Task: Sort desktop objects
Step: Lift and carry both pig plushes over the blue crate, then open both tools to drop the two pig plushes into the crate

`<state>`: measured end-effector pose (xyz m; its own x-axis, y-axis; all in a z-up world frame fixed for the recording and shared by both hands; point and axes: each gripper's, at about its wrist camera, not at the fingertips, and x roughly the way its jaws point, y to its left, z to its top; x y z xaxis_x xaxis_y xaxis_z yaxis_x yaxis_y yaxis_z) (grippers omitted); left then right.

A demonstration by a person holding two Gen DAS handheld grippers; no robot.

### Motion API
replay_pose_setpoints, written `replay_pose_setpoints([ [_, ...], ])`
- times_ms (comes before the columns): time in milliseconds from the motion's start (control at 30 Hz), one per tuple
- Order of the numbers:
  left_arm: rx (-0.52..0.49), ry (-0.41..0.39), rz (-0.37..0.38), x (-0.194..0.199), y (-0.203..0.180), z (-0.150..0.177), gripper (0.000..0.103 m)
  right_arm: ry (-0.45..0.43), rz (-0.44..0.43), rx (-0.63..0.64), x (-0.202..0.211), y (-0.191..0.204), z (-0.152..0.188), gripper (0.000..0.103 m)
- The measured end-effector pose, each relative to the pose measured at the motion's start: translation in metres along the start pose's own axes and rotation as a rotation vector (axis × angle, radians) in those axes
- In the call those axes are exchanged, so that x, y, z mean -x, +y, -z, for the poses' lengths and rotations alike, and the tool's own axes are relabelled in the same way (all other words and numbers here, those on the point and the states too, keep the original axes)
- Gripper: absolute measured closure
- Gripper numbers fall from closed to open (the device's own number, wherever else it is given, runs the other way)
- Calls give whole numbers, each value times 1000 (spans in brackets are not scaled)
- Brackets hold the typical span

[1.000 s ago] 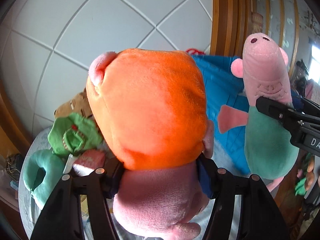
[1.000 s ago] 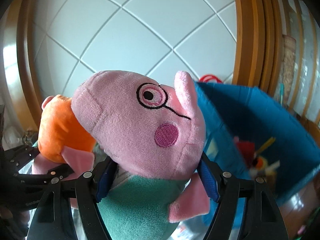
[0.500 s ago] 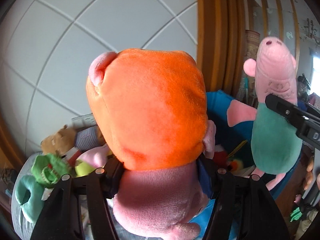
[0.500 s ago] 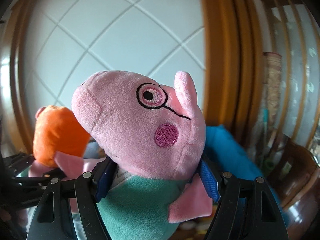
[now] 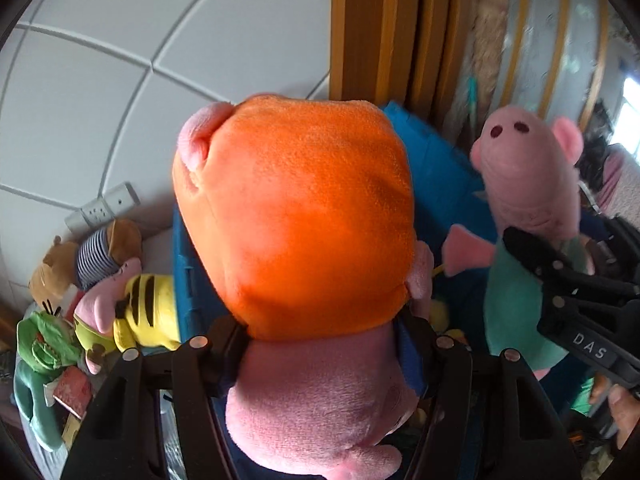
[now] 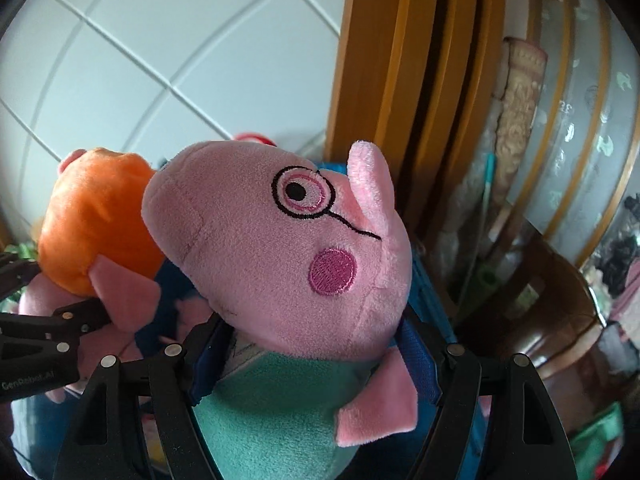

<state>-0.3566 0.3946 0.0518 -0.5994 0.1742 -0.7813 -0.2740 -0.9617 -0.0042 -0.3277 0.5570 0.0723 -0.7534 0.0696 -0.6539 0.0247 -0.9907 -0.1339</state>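
Your left hand-held gripper (image 5: 320,344) clamps the orange pig toy (image 5: 296,220) at frame centre, while your right hand-held gripper (image 6: 316,360) clamps the green-bodied pig toy (image 6: 280,240).

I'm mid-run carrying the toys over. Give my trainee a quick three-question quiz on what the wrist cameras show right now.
1. True or false: the left gripper is clamped on the pig toy in the orange dress.
2. Which detail marks the pig toy in the green shirt held by the right gripper? A) stitched glasses B) a striped hat C) a red scarf
3. Fill in: behind both held toys stands a ____-coloured fabric bin.

Key: 1 true: the pads press on it where dress meets head. 2 A: black rings are stitched round the eye. 3 blue.
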Motion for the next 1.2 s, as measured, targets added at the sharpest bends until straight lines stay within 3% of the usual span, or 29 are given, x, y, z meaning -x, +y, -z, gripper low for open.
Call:
replay_pose_setpoints([
  [200, 39, 124, 4, -47, -1, -34, 40, 110, -17, 5, -66, -14, -29, 27],
  [333, 32, 189, -55, -76, -4, -54, 40, 192, -5, 20, -111, -14, -44, 27],
  [433, 38, 247, -83, -105, 7, -55, 40, 255, 5, 33, -139, -10, -44, 27],
  [600, 70, 307, -65, -131, 18, -54, 38, 336, 23, 54, -179, -4, -48, 27],
  [800, 64, 327, -70, -141, 23, -56, 35, 365, 21, 65, -198, 2, -48, 26],
  [933, 35, 310, -78, -137, 19, -60, 35, 365, 46, 66, -198, 0, -52, 15],
  [1000, 32, 290, -73, -129, 18, -61, 24, 364, 58, 66, -195, 0, -54, 10],
  [1067, 26, 261, -75, -120, 16, -65, 20, 345, 59, 52, -186, -3, -57, 4],
  [1200, 22, 237, -65, -105, 16, -63, 20, 318, 78, 55, -165, -5, -60, 1],
])
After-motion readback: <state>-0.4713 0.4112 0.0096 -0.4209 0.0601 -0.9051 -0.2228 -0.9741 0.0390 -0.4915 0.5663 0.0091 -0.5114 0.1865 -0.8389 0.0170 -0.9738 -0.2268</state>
